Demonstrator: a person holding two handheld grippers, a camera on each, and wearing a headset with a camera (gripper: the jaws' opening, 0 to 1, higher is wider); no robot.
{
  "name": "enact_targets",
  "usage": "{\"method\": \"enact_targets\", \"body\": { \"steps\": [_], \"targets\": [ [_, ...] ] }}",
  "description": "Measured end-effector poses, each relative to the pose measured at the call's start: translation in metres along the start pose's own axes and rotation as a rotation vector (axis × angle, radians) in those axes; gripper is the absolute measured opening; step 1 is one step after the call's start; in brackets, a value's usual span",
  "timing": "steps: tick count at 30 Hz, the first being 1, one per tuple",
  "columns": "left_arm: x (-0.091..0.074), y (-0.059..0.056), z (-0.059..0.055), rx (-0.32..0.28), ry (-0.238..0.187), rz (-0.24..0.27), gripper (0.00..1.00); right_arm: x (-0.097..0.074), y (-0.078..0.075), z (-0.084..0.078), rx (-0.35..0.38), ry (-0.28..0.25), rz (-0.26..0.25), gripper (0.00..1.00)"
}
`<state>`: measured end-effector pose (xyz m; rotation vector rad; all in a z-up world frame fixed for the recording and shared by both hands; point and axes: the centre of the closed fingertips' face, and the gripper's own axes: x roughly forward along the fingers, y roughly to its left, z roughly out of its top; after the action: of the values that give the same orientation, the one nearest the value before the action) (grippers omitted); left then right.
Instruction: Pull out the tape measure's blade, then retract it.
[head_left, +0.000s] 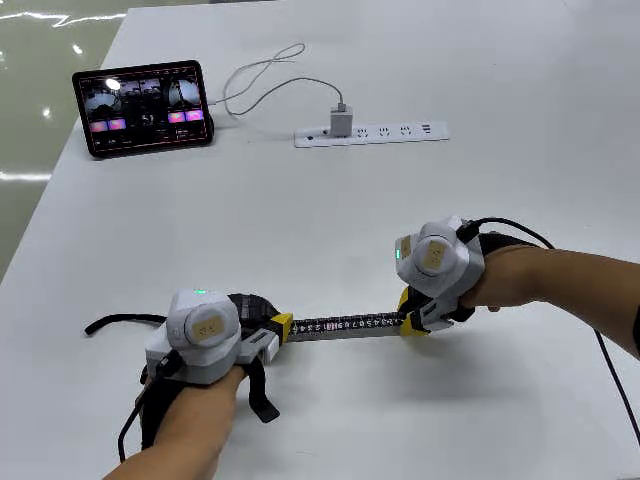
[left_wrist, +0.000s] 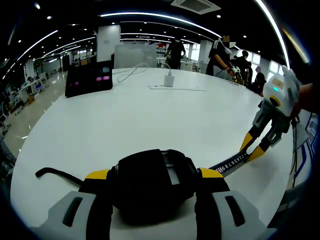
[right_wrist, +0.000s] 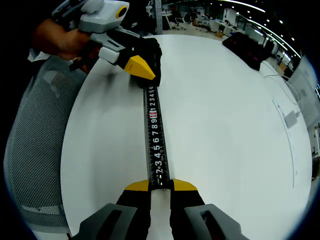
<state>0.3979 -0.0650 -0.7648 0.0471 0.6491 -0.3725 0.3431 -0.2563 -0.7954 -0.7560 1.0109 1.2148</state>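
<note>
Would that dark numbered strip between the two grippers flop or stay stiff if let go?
The dark numbered blade probably holds stiff: it spans straight between the black tape-measure case and the right hand-held gripper. Thin and narrow, it would likely buckle if pushed endways, and may snap back if released.

In the head view the left gripper (head_left: 262, 320) covers most of the tape measure's case (head_left: 252, 304), and the numerals on the blade (head_left: 345, 325) are too small to read. The blade's end hook is hidden between the right gripper (right_wrist: 160, 186) fingers (right_wrist: 136, 197). The pictures on the tablet (head_left: 143, 106) screen are too small to make out, and a black cable (head_left: 612, 375) runs off the right edge
</note>
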Motion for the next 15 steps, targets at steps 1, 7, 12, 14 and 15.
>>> {"method": "enact_targets", "body": {
  "steps": [1, 7, 12, 14, 15],
  "targets": [
    [0.0001, 0.0000, 0.0000, 0.000, 0.000, 0.000, 0.62, 0.0001, 0.0000, 0.0004, 0.000, -0.001, 0.000, 0.10],
    [0.0005, 0.0001, 0.0001, 0.000, 0.000, 0.000, 0.62, 0.0009, -0.0007, 0.0025, 0.003, -0.007, 0.000, 0.10],
    [0.0004, 0.0002, 0.0000, -0.001, 0.001, 0.000, 0.62, 0.0019, -0.0010, 0.0044, 0.002, -0.008, -0.002, 0.10],
    [0.0004, 0.0002, 0.0000, -0.001, 0.001, 0.000, 0.62, 0.0023, -0.0011, 0.0051, 0.003, -0.009, -0.002, 0.10],
    [0.0004, 0.0001, -0.0001, -0.001, 0.002, 0.000, 0.62, 0.0025, -0.0012, 0.0054, 0.002, -0.008, -0.003, 0.10]
  ]
}}
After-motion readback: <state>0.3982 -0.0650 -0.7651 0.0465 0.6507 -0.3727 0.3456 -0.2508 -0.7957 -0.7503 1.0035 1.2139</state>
